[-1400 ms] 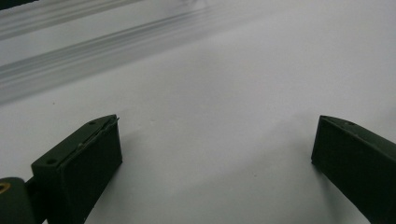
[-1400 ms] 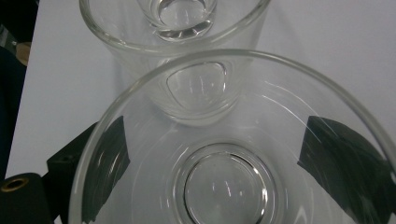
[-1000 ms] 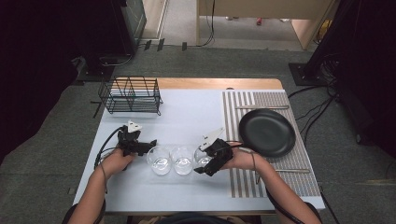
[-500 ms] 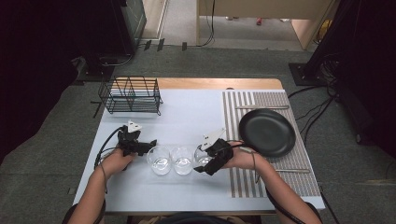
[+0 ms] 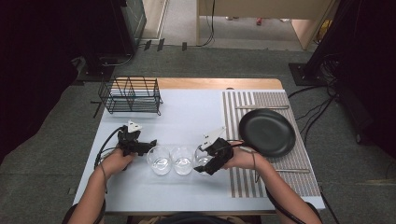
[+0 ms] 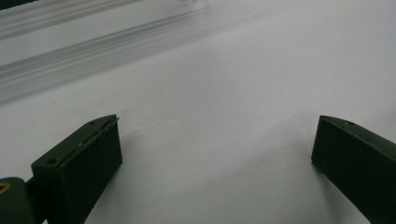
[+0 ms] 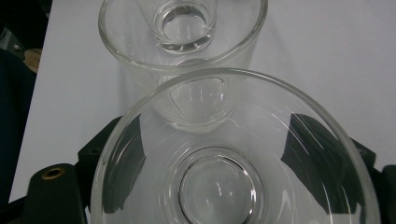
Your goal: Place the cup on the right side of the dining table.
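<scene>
The right gripper (image 5: pixel 204 164) has its jaws clamped on the rightmost clear round glass (image 7: pixel 233 154), standing upright on the white table (image 5: pixel 196 116) in a row of three. The left gripper (image 5: pixel 148 145) rests beside the row, jaws open and empty.

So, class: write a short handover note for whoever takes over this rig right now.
Right gripper: its jaws have just been closing and now clamp the right glass.
Left gripper: open, nothing between the jaws, beside the left glass.
Three glasses stand in a row near the table's front edge; the rack is at the back left.
Done: right glass gripped. Left: lifting it, probably to the rack.
</scene>
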The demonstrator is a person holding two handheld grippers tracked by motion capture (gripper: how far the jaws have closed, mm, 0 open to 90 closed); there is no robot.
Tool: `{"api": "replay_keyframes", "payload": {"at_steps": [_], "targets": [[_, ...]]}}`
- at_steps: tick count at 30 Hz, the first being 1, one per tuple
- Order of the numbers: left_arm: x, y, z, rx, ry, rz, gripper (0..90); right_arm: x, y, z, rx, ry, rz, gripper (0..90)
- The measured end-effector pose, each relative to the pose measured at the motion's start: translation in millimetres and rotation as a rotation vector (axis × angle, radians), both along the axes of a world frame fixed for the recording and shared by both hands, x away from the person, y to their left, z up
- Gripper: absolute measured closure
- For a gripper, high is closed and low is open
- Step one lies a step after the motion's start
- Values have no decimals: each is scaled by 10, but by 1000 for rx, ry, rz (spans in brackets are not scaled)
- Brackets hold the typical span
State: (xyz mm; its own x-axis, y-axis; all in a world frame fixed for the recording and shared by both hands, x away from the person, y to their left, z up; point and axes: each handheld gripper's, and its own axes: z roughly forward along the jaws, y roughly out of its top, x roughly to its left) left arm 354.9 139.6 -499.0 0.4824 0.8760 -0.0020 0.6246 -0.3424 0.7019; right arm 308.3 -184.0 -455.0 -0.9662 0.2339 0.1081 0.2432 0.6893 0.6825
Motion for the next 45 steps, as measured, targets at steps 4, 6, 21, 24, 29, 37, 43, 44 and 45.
{"api": "replay_keyframes", "payload": {"at_steps": [4, 6, 21, 24, 29, 37, 43, 44, 45], "targets": [[0, 0, 0, 0, 0, 0, 15, 7, -12, 30, 8, -10, -16, 189], [0, 0, 0, 0, 0, 0, 15, 16, -19, 48, 9, -19, -27, 189], [0, 0, 0, 0, 0, 0, 15, 58, -61, 96, 24, -6, -80, 189], [0, 0, 0, -1, 0, 0, 15, 64, -68, 103, 26, -14, -90, 189], [0, 0, 0, 0, 1, 0, 15, 101, -78, 142, 36, -1, -147, 190], [1, 0, -1, -1, 0, 0, 15, 115, -87, 140, 25, -20, -172, 190], [0, 0, 0, 1, 1, 0, 15, 137, -88, 142, 17, -21, -210, 190], [0, 0, 0, 0, 1, 0, 15, 141, -90, 141, 18, -21, -216, 190], [0, -1, 0, 1, 1, 0, 15, 144, -90, 141, 19, -21, -221, 190]]}}
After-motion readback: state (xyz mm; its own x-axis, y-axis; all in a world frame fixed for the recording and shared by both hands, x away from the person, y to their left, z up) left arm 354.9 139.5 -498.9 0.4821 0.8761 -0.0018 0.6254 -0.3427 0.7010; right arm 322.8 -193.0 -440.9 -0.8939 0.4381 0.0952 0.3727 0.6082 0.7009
